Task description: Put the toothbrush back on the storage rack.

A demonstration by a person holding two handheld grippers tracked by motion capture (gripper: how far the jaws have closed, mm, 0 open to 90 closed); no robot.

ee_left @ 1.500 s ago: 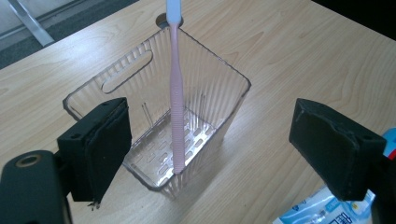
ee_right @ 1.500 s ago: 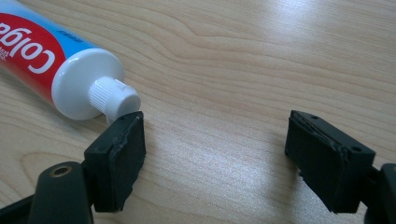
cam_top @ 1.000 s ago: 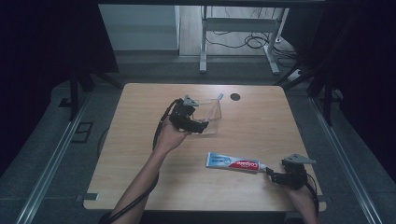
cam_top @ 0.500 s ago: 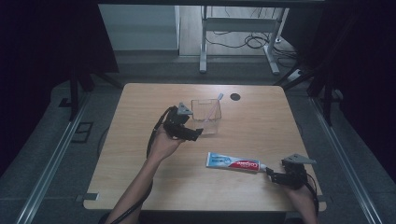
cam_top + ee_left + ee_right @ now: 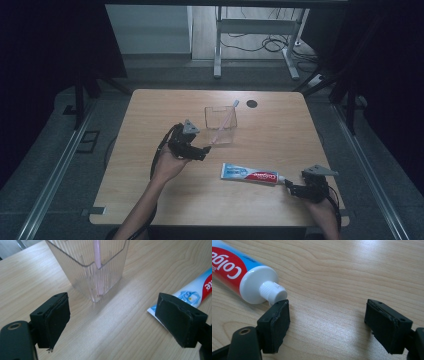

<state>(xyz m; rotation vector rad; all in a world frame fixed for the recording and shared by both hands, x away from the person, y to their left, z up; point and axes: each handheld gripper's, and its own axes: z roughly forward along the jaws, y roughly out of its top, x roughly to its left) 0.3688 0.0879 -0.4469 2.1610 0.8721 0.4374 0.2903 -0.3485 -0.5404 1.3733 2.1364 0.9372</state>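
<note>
We hold the left gripper with its jaws wide apart and nothing between them. Just past its tips stands the clear cup on the table, with a pink toothbrush leaning inside it. Our right gripper is wide too and holds nothing. One of its fingers sits right by the white cap of the toothpaste tube, which lies flat between our two hands.
</note>
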